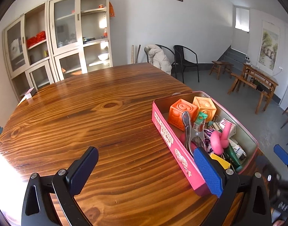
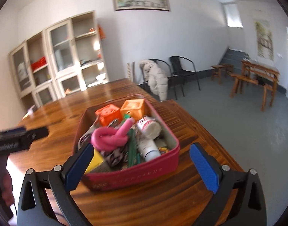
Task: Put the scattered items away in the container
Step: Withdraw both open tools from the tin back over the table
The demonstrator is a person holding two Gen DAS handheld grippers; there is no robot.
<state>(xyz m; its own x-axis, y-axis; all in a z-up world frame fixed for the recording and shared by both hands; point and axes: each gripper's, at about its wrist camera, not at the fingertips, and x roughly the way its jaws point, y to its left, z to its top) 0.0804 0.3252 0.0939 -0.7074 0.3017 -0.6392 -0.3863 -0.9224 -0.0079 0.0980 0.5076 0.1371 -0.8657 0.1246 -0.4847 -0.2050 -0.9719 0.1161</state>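
Gleaming wooden table (image 1: pixel 106 131) bears a pink tin (image 2: pixel 136 175) before cabinets (image 1: pixel 64 37) — each hand-held gripper apart, empty

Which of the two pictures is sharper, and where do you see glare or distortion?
Left wrist view: sharp; the pink tin and wooden table are crisp, with strong sun glare at the table's near left edge. Right wrist view: motion-blurred, the tin's contents smeared. Both views: fisheye bending, dark corners.
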